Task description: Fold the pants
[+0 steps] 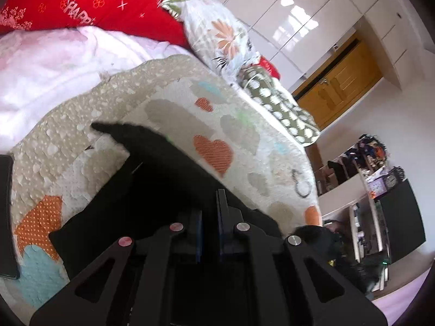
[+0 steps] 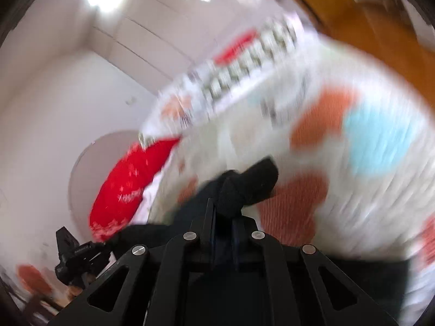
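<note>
One red pillow [image 1: 89,8], "HAPPY" print.

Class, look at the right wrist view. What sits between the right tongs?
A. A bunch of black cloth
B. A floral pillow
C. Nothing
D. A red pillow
A: a bunch of the black pants sticks up from between the right tongs, which are shut on it.

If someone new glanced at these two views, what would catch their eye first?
Probably the black pants spread over the heart-patterned quilt, with the left gripper closed on the cloth. Next, the bright red blanket behind, and the right gripper clamping a bunched black fold.
</note>
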Action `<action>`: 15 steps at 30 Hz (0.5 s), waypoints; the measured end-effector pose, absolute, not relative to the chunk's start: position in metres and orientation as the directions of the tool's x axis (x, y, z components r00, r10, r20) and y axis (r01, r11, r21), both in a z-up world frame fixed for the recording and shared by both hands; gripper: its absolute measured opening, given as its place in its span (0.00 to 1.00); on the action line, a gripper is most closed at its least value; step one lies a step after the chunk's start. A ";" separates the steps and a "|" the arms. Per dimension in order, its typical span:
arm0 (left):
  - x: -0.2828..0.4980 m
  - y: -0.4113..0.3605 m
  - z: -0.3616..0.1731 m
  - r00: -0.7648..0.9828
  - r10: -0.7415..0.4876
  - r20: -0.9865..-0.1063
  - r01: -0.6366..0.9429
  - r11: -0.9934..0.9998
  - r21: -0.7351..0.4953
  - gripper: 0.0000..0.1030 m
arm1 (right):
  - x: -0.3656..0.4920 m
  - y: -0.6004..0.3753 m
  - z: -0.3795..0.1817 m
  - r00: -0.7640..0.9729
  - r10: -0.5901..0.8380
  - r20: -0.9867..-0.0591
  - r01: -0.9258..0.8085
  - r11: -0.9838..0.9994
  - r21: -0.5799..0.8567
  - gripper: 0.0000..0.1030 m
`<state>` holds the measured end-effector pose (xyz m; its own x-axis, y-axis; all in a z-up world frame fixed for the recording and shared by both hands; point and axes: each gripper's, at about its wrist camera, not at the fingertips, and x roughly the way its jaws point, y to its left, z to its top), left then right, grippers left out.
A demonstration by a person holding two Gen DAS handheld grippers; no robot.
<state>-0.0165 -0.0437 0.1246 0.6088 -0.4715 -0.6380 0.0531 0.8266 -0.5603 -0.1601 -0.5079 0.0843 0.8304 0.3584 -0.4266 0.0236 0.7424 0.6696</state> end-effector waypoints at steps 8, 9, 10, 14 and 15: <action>-0.082 -0.062 0.088 0.564 -0.458 -0.687 0.126 0.870 -0.477 0.06 | -0.265 -0.512 0.103 0.794 0.137 -0.593 0.119 0.920 0.372 0.08; -0.086 -0.062 0.074 0.537 -0.445 -0.716 0.113 0.880 -0.462 0.06 | -0.270 -0.510 0.079 0.743 0.144 -0.653 0.141 0.921 0.363 0.08; -0.088 -0.062 0.061 0.507 -0.436 -0.743 0.096 0.886 -0.454 0.06 | -0.271 -0.509 0.064 0.714 0.147 -0.684 0.154 0.920 0.360 0.08; -0.096 -0.051 0.034 0.483 -0.447 -0.753 0.043 0.871 -0.490 0.07 | -0.279 -0.504 0.031 0.667 0.158 -0.728 0.173 0.917 0.359 0.08; -0.097 -0.052 0.038 0.487 -0.445 -0.752 0.047 0.873 -0.486 0.07 | -0.279 -0.507 0.036 0.675 0.162 -0.720 0.175 0.912 0.370 0.08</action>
